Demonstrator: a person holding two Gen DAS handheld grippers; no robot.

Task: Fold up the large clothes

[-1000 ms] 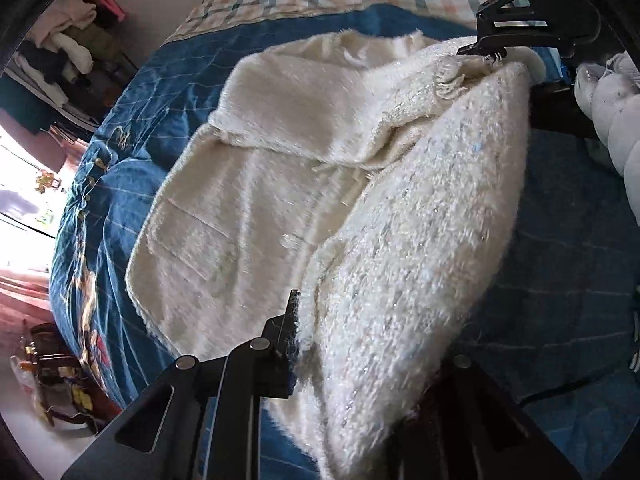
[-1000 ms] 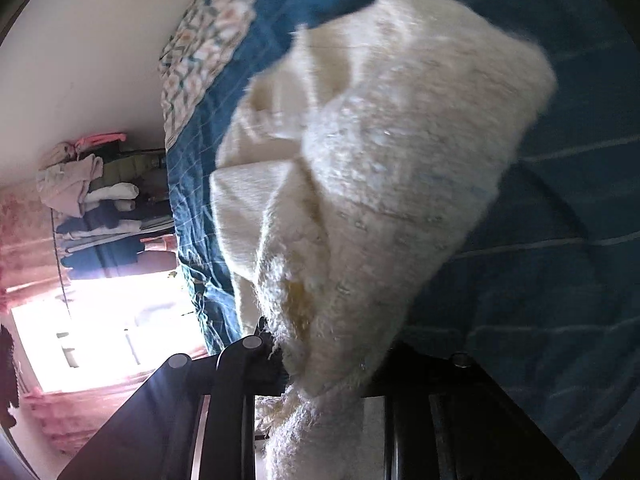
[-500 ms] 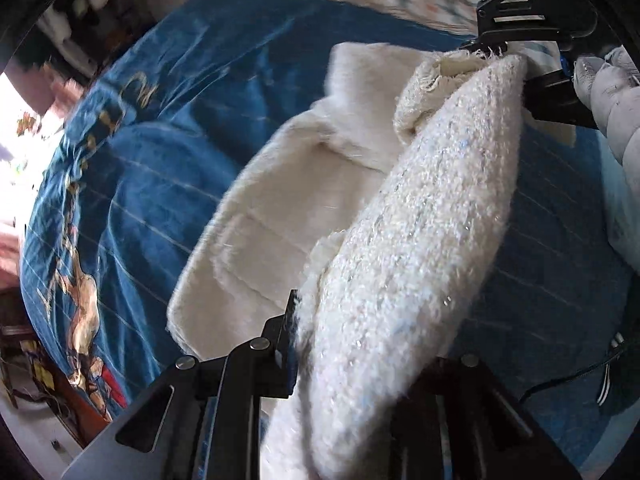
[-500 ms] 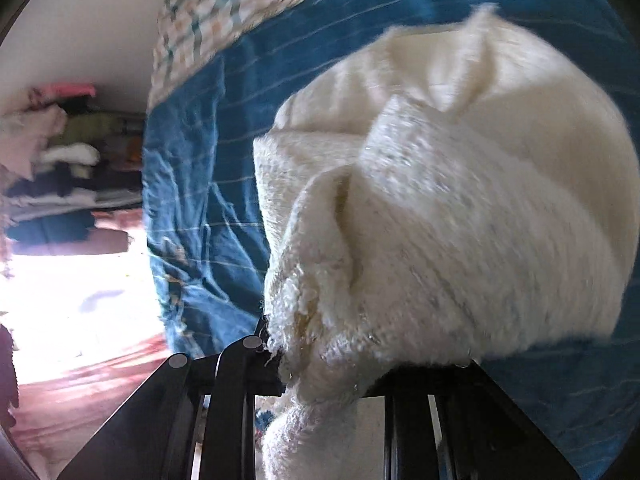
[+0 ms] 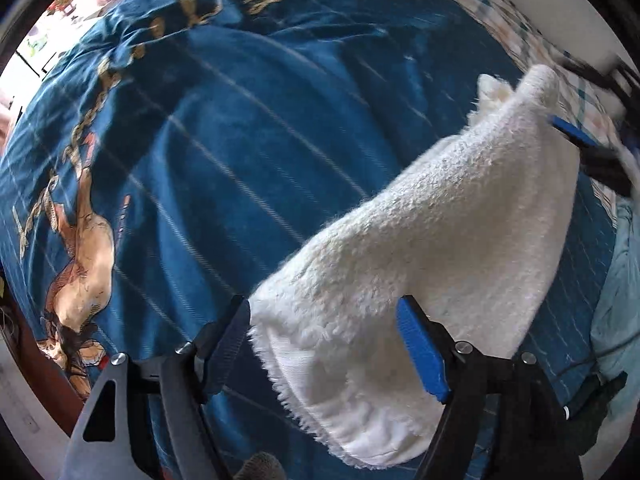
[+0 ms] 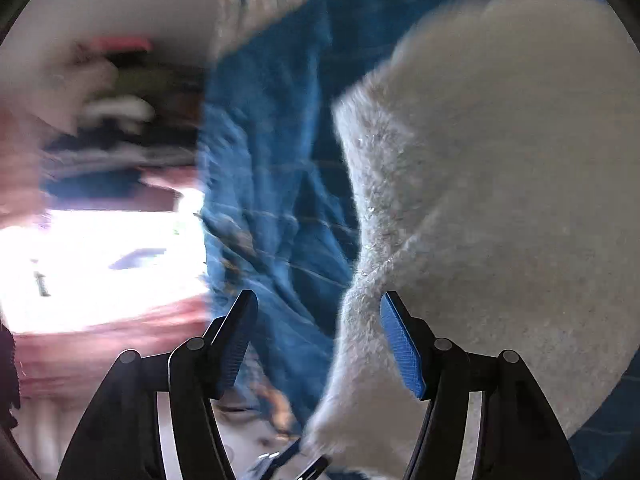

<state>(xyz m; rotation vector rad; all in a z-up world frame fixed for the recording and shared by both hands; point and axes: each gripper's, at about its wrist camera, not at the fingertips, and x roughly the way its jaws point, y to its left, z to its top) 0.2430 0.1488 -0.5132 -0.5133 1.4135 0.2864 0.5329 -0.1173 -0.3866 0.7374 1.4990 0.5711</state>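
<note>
A fluffy white garment [image 5: 432,248] lies folded over on the blue bedspread [image 5: 224,152]. My left gripper [image 5: 326,348] is open, its blue-padded fingers apart, with the garment's near edge lying loose between them. My right gripper [image 6: 320,340] is open too; the garment [image 6: 500,200] bulks against its right finger and fills the right of that view. The right gripper also shows blurred at the far right of the left wrist view [image 5: 588,148], at the garment's far end.
A checked pillow or sheet [image 5: 520,20] lies at the bed's head. A pale blue cloth [image 5: 618,300] lies at the right. A rack of clothes [image 6: 116,112] and a bright window [image 6: 100,264] are beyond the bed's left side.
Both grippers have opened and let go of the white garment, which has dropped folded onto the bed. Both cameras have swung, and the right view is motion-blurred.
</note>
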